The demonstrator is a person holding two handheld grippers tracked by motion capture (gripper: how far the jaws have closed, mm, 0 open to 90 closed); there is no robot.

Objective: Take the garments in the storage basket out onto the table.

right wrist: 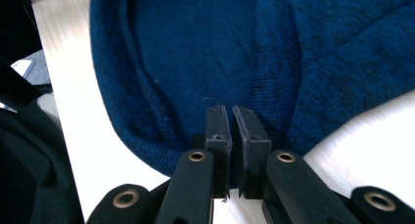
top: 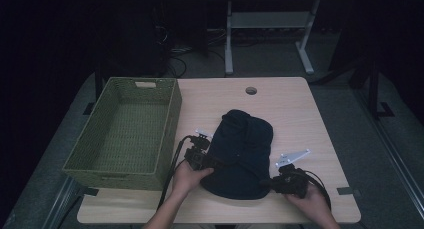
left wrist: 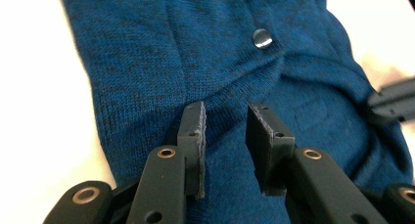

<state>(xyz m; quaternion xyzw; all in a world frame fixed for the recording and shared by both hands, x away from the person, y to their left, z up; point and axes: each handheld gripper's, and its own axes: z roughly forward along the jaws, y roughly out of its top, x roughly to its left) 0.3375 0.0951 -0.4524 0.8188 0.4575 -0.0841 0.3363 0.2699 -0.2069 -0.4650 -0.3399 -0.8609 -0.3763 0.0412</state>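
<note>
High view: dark blue knit garment (top: 241,154) lies bunched mid-table, toward the near edge, right of the green woven basket (top: 127,134). Left gripper (top: 200,158) at its left side, right gripper (top: 280,183) at its near right corner.

Left gripper view: heathered knit, one dark button (left wrist: 262,38); jaws spread over a fold, not pressing.

Right gripper view: jaws pressed together, pinching the garment's hem (right wrist: 161,155).
</note>
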